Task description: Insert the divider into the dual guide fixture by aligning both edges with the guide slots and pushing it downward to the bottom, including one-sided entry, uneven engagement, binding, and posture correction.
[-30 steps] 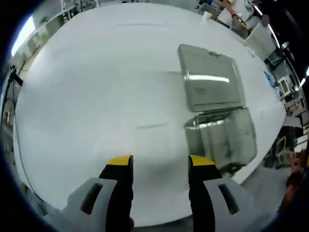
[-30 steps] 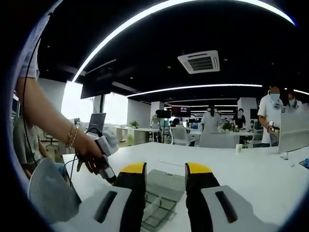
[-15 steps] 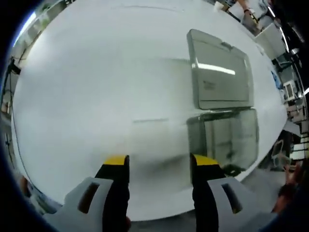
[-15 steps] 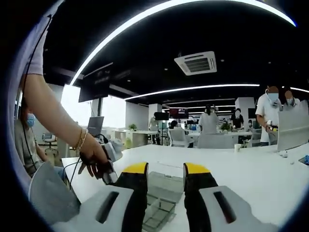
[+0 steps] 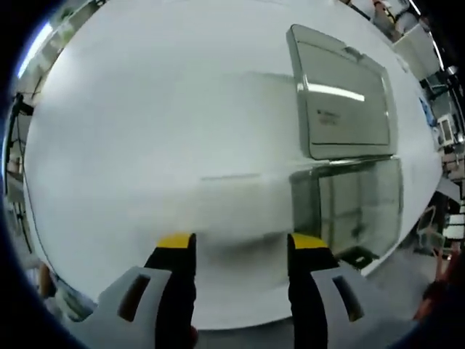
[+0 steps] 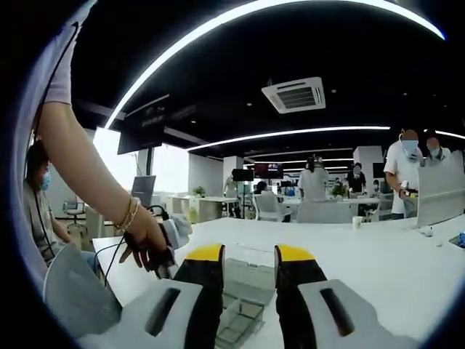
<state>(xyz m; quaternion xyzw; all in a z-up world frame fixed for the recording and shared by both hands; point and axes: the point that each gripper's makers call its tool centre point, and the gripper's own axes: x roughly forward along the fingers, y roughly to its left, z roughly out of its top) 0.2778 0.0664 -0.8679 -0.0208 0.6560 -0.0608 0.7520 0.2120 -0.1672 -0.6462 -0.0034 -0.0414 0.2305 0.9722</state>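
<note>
Left gripper: jaws apart, empty, over the bare white table. Right gripper: likewise parted, empty. Clear fixture box lies ahead-right, its lid open flat beyond. Since earlier, the left view has edged closer.

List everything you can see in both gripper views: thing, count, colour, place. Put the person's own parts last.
table: one, white, under both grippers, spanning the left gripper view.
clear box: one, transparent, open, near the table's edge at the right of the left gripper view; partly seen between the jaws in the right gripper view.
box lid: one, transparent grey, lying flat open beyond the box.
ceiling air vent: one, white, on the dark ceiling.
light strips: several, white, across the ceiling.
people in the background: several, light tops, beyond far desks.
left gripper: one, black jaws with yellow tips, open, empty, over the table.
right gripper: one, same colours, open, empty.
hand: one, bracelets at the wrist, holding the left gripper.
</note>
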